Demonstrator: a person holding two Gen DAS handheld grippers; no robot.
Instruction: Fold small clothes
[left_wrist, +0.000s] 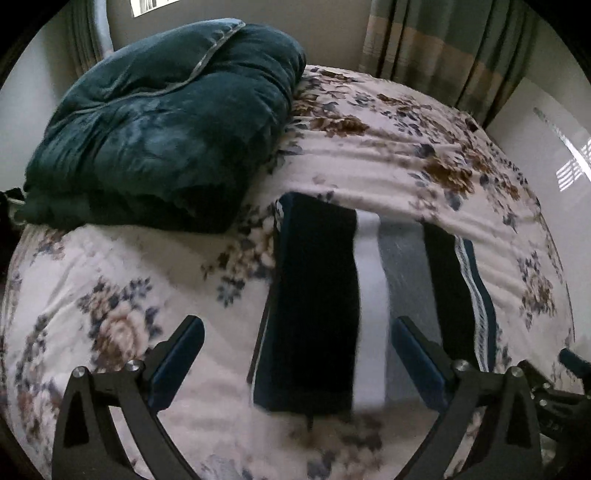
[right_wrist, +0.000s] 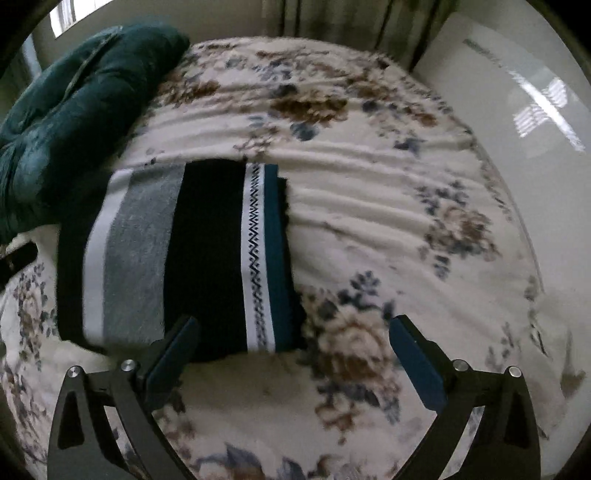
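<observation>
Left wrist view: my left gripper (left_wrist: 295, 354) has its jaws wide apart, nothing in them. The folded striped garment (left_wrist: 317, 295) lies flat on the floral bed (left_wrist: 388, 155), near a teal blanket (left_wrist: 162, 125). Right gripper (right_wrist: 293, 350) jaws gape too, empty.

light: dim daylight, window glare on wall | blur: motion-smeared | edges: fisheye-bent

I see the folded garment (left_wrist: 369, 295) lying flat, striped black, white, grey and teal, just ahead of my fingers (left_wrist: 184, 354), touching neither pair.
</observation>
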